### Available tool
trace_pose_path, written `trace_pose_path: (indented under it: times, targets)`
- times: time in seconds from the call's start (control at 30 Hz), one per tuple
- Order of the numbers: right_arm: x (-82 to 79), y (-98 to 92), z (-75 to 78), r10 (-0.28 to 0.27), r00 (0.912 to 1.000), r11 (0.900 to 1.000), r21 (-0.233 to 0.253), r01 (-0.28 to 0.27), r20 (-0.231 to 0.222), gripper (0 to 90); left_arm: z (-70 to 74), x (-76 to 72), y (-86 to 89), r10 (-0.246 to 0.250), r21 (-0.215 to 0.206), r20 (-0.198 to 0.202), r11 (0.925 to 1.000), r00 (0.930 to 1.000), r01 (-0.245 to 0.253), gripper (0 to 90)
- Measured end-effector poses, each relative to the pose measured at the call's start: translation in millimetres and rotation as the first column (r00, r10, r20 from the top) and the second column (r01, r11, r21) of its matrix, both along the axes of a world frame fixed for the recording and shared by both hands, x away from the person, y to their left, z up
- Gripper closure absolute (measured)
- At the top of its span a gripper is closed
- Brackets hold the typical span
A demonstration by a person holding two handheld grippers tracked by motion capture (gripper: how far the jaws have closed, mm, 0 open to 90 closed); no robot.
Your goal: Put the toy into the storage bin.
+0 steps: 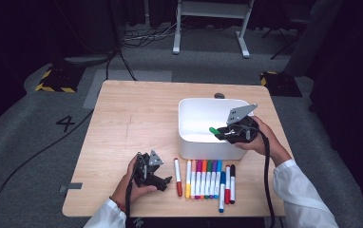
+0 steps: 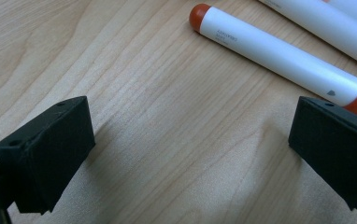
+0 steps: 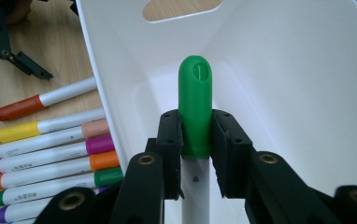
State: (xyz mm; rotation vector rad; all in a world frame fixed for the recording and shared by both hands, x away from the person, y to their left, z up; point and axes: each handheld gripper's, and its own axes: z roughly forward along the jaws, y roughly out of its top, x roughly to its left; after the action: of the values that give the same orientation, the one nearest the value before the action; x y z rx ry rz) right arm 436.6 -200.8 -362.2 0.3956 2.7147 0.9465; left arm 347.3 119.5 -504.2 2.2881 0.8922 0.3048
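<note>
The surface (image 1: 137, 118) is a pale wooden top, bare across its left and far parts. That is your free room; its near edge runs just under the marker row.

The white bin (image 1: 196, 137) stands right of centre, open-topped, with a handle slot (image 3: 181, 9) cut in one end wall. Its near wall rises just beside the tips of the marker row (image 1: 207, 178), so a low sweep toward yourself would meet the markers.

Your right gripper (image 1: 227, 134) hangs over the bin's near right part, inside the rim line. Its jaws are closed tight on the green-capped marker (image 3: 195, 109), pinching it at the seam where the cap meets the white barrel, cap pointing into the bin. The step in hand appears to be dropping this marker in. Lower it until the cap nears the floor, tilt it flat along the bin's length, then part the jaws slowly. Lift straight up to clear the rim.

Your left gripper (image 1: 153, 175) rests low at the near left, jaws spread wide and holding nothing, bare wood between them. The red-capped marker (image 2: 279, 56) lies just beside its right-hand jaw, apart from the rest of the row; it looks the likely next pick. Straddle its barrel squarely before closing.
</note>
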Motion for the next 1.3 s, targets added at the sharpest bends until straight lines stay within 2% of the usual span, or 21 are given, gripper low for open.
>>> trace_pose_path:
  times: [0.17, 0.4, 0.53, 0.57, 0.6, 0.67, 0.77, 0.9, 0.97, 1.07, 1.1, 1.2, 1.3]
  targets:
    - [0.8, 5.4, -2.4, 0.001, 0.9999, 0.999, -0.044, -0.002, -0.014, 73.0, 0.1, -0.1, 0.0, 0.002, 0.001, -0.002, 1.0000, 1.0000, -0.002, 0.4]
    - [-0.8, 7.2, -2.7, -0.004, 1.0000, 0.999, -0.048, 0.004, -0.004, 70.7, 0.0, 0.1, 0.0, -0.002, 0.000, -0.001, 1.0000, 1.0000, 0.002, 0.4]
    - [-1.1, 4.1, -1.4, -0.022, 0.9997, 1.000, -0.016, 0.022, 0.012, 65.8, 0.0, 0.1, 0.0, -0.002, -0.001, -0.001, 1.0000, 1.0000, 0.002, 0.4]
    - [-1.6, 0.4, 0.6, -0.050, 0.9984, 0.999, 0.019, 0.049, 0.025, 60.7, 0.0, 0.1, 0.0, -0.002, -0.001, -0.001, 1.0000, 1.0000, 0.002, 0.4]
    - [-1.6, 0.4, 0.6, -0.050, 0.9984, 0.999, 0.019, 0.049, 0.025, 60.7, 0.0, 0.1, 0.0, -0.001, -0.001, -0.001, 1.0000, 1.0000, 0.001, 0.4]
    - [-2.7, -4.6, 3.3, -0.076, 0.9963, 0.995, 0.062, 0.073, 0.040, 57.9, -0.1, 0.1, -0.1, -0.001, -0.001, -0.001, 1.0000, 1.0000, 0.001, 0.3]
    - [-7.0, -13.8, 9.0, -0.130, 0.9895, 0.985, 0.121, 0.121, 0.064, 50.8, -0.1, 0.3, -0.1, -0.003, -0.002, 0.000, 1.0000, 1.0000, 0.003, 0.3]
    - [-17.7, -32.2, 19.6, -0.196, 0.9762, 0.960, 0.220, 0.171, 0.094, 46.3, -0.2, 0.3, -0.2, -0.003, -0.003, 0.000, 1.0000, 1.0000, 0.003, 0.3]
    - [-24.7, -41.8, 24.1, -0.232, 0.9652, 0.949, 0.247, 0.197, 0.121, 43.2, -0.2, 0.3, -0.2, -0.002, -0.003, 0.001, 1.0000, 1.0000, 0.002, 0.3]
    - [-35.9, -56.3, 29.0, -0.255, 0.9579, 0.933, 0.294, 0.208, 0.131, 42.9, -0.2, 0.4, -0.2, -0.003, -0.003, -0.001, 1.0000, 1.0000, 0.003, 0.2]
    - [-40.1, -61.3, 30.2, -0.264, 0.9550, 0.928, 0.305, 0.213, 0.135, 41.8, -0.3, 0.4, -0.3, -0.003, -0.003, -0.001, 1.0000, 1.0000, 0.003, 0.2]
    - [-52.1, -75.0, 31.2, -0.277, 0.9495, 0.922, 0.318, 0.220, 0.147, 38.3, -0.2, 0.5, -0.3, -0.003, -0.003, -0.002, 1.0000, 1.0000, 0.003, 0.1]
    - [-64.6, -88.0, 28.4, -0.306, 0.9395, 0.912, 0.332, 0.242, 0.155, 35.9, -0.2, 0.5, -0.3, -0.003, -0.003, -0.002, 1.0000, 1.0000, 0.003, 0.1]
